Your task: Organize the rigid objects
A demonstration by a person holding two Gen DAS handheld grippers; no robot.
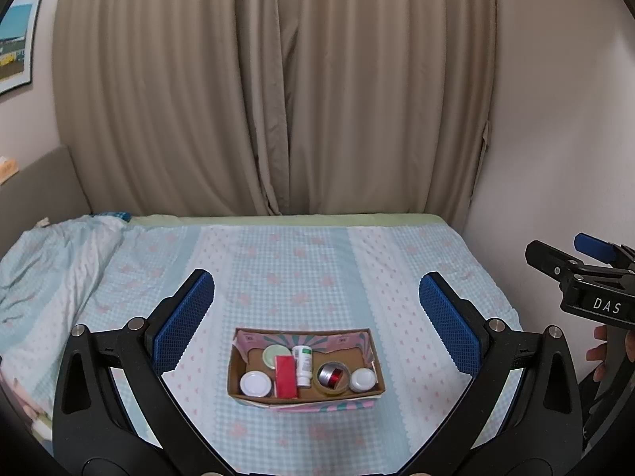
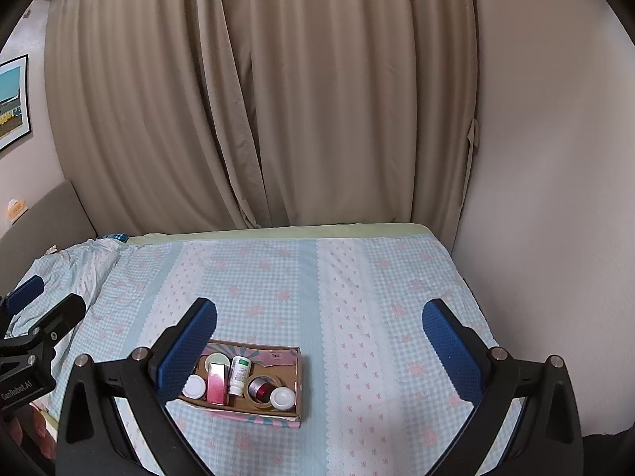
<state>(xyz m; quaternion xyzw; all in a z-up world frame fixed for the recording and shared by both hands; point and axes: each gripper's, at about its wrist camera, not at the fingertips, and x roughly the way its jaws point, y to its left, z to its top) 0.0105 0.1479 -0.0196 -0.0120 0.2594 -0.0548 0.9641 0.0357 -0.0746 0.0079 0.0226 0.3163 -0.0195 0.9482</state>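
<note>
A low cardboard box [image 1: 305, 394] [image 2: 295, 386] lies on the bed. In it are a red box [image 1: 286, 377] [image 2: 217, 386], a white bottle [image 1: 303, 365] [image 2: 239, 375], a pale green lid [image 1: 276, 354] [image 2: 215, 358], two white-lidded jars [image 1: 256, 383] [image 1: 362, 379] and a tape roll with a red-silver thing inside [image 1: 332, 375] [image 2: 260, 388]. My left gripper [image 1: 316, 313] is open and empty, held above the box. My right gripper [image 2: 319, 341] is open and empty, above the bed right of the box.
The bed has a blue-checked sheet [image 1: 317, 261] and a crumpled quilt [image 1: 51, 261] at the left. Beige curtains [image 1: 278, 91] hang behind. A wall [image 2: 555, 158] bounds the right side. The other gripper shows at each view's edge [image 1: 587, 273] [image 2: 31, 329].
</note>
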